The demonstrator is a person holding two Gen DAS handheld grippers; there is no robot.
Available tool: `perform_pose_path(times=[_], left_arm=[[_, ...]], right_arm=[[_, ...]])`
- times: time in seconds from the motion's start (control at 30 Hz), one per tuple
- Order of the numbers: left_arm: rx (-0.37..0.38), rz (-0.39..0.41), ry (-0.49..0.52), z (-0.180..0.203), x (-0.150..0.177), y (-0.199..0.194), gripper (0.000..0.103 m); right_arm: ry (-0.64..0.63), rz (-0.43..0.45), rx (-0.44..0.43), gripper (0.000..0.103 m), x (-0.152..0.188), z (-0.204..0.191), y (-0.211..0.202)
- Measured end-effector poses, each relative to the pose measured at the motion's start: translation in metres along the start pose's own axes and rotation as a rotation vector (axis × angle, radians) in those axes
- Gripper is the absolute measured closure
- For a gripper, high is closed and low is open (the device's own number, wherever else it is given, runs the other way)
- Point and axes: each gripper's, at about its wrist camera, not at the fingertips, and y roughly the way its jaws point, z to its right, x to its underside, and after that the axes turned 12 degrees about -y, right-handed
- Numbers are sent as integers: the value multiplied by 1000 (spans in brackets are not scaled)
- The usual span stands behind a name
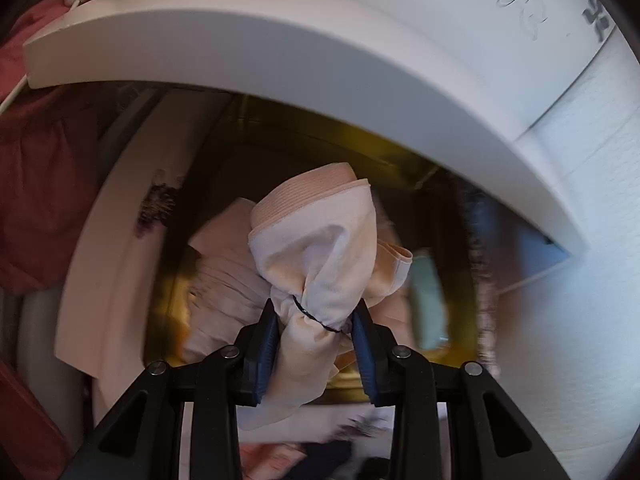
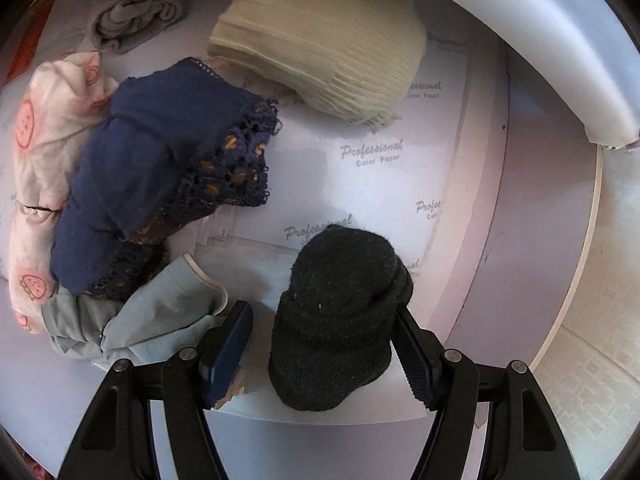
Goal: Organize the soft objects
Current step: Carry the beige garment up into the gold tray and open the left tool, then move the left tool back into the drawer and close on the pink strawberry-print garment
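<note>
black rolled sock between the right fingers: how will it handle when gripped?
The black sock looks thick and fuzzy, so it should compress rather than slip. Rolled into a rounded bundle, it might roll if nudged on the smooth paper sheet. Probably light, and it may loosen if gripped off-centre.

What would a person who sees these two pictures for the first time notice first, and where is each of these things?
In the left wrist view, the left gripper pinches a pale pink and white cloth bundle, tied with a dark band, held over a dark yellowish container. In the right wrist view, a rolled black sock lies between the fingers of the open right gripper, with a navy lace garment to its left.
</note>
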Motion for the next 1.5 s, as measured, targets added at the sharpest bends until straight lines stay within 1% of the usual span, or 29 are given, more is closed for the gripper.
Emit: perform_pose_path(times=[0.07, 0.17, 0.23, 0.33, 0.4, 0.43, 0.73, 1.0, 1.13, 1.2, 1.23, 1.4, 1.5], left_arm=[[-23, 16, 23, -1, -4, 5, 68], [-74, 35, 80, 4, -6, 11, 64], [-64, 22, 82, 5, -7, 11, 62], [-57, 13, 74, 4, -9, 9, 56], [-63, 17, 85, 1, -9, 7, 48], [-65, 22, 90, 0, -6, 6, 47], [-45, 22, 83, -7, 17, -12, 43], [-33, 51, 68, -31, 35, -53, 42], [-42, 59, 88, -44, 49, -69, 42], [-51, 43, 82, -55, 58, -73, 42], [-59, 23, 71, -62, 63, -72, 42], [-97, -55, 41, -87, 88, -58, 43], [-118, -119, 67, -92, 104, -43, 42]], right_arm=[[-2, 2, 1, 32, 0, 0, 0], [-8, 3, 3, 32, 0, 1, -1], [-8, 4, 3, 32, 1, 1, -2], [-8, 4, 4, 32, 1, 1, -2], [-11, 2, 7, 32, 1, 1, -2], [-12, 2, 8, 32, 1, 1, -2], [-6, 0, 6, 31, 1, 1, 0], [15, 1, -8, 30, 0, 6, 3], [40, -5, -36, 25, 0, 14, 4], [68, -9, -57, 25, 0, 21, 6], [78, -11, -64, 25, 0, 23, 6], [109, -17, -91, 25, 1, 34, 8], [103, -15, -87, 25, 2, 38, 9]])
